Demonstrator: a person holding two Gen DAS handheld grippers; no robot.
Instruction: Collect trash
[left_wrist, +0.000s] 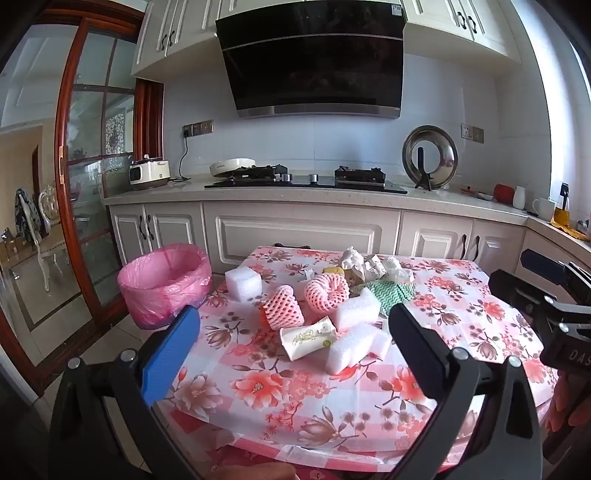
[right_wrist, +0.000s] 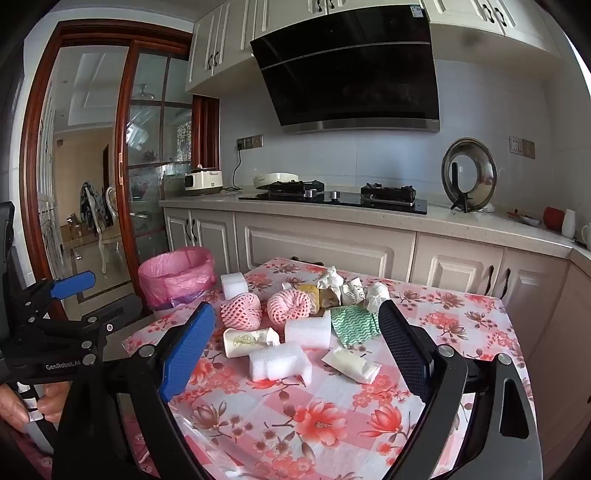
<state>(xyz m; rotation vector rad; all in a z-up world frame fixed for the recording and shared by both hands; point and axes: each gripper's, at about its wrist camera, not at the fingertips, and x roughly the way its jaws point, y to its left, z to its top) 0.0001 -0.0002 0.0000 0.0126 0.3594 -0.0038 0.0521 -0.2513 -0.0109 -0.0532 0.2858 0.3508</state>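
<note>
Here the trash lies heaped mid-table, ahead of both grippers and a little below them, with the pink-lined bin standing on the floor just off the table's left edge. The left gripper has its jaws spread wide with nothing between them; the right gripper is likewise wide and empty. Neither touches anything yet.

Nearest the jaws is a white foam block, lying on its side with its long axis running left to right across the view, so it sits broadside to fingers coming in from the front. Just behind it to the left is a paper packet, also lying crosswise, one end pointing toward the bin. A second foam block lies behind, and a small white wrapper to the right slants down toward the right jaw. Two pink foam nets rest farther back, beside a green patterned cloth.

The bin is on the left hand's side, so I judge the left gripper better placed for carrying across, and the front block looks the likeliest first pick; a slight turn of the wrist would set the pads on its short sides
</note>
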